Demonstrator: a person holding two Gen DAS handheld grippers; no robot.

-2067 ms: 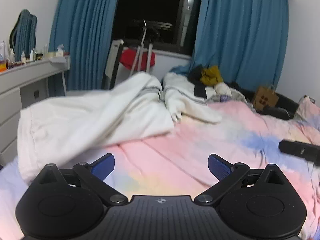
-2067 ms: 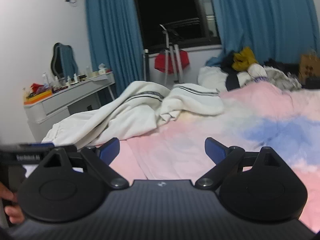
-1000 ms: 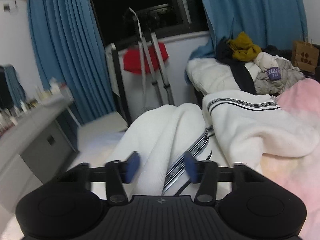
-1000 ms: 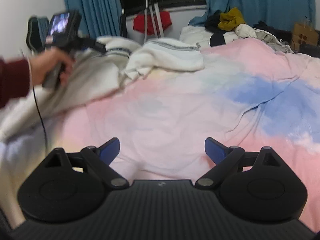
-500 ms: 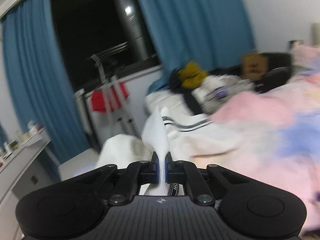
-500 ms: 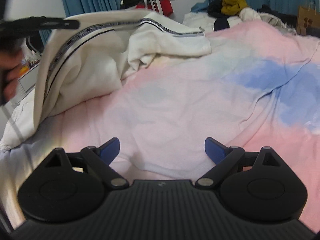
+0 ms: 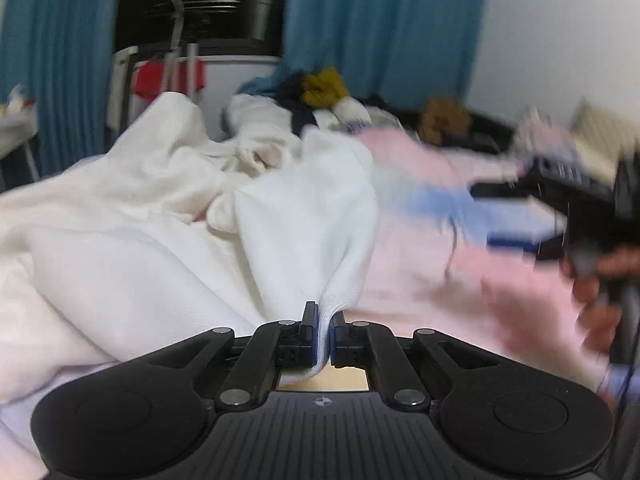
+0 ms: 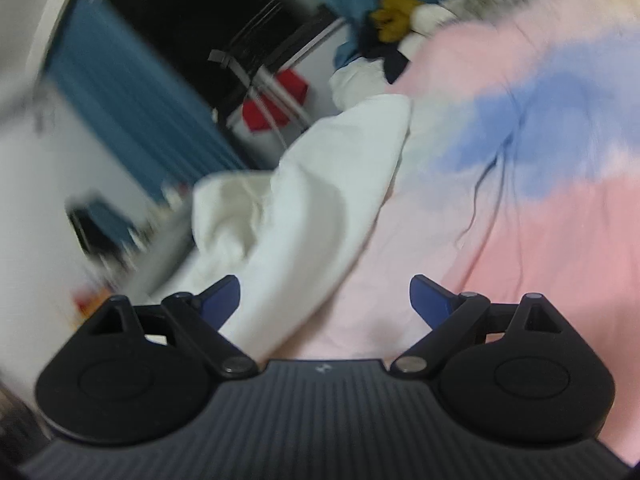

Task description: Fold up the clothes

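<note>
Left gripper: the left gripper (image 7: pixel 324 334) was clamped on a ribbed white edge of the white garment (image 7: pixel 168 240), the fold pinched between its blue pads (image 7: pixel 313 334) and rising out of them as a tent of cloth.

Right gripper: the right gripper (image 8: pixel 325 294) had its jaws spread wide with nothing between them; its left blue fingertip (image 8: pixel 222 294) lay just beside the garment's lower edge, though the blur made it hard to tell whether they touched.

Garment: the white garment (image 8: pixel 296 216) lay in a crumpled heap on the left part of the bed, bunched into soft folds, one broad lobe reaching toward the middle of the bedspread.

Bed: the pink and blue bedspread (image 7: pixel 432 240) ran bare to the right of the garment, creased across its blue patch (image 8: pixel 532 120).

Right hand: in the left wrist view the right hand (image 7: pixel 600 292) held the other black tool at the far right edge, heavily smeared.

Background: a pile of clothes (image 7: pixel 320 88) with a mustard piece sat at the far end of the bed, before blue curtains (image 7: pixel 380 28) and a dark window (image 7: pixel 192 4); a red item (image 8: pixel 276 100) hung by a metal rack.
</note>
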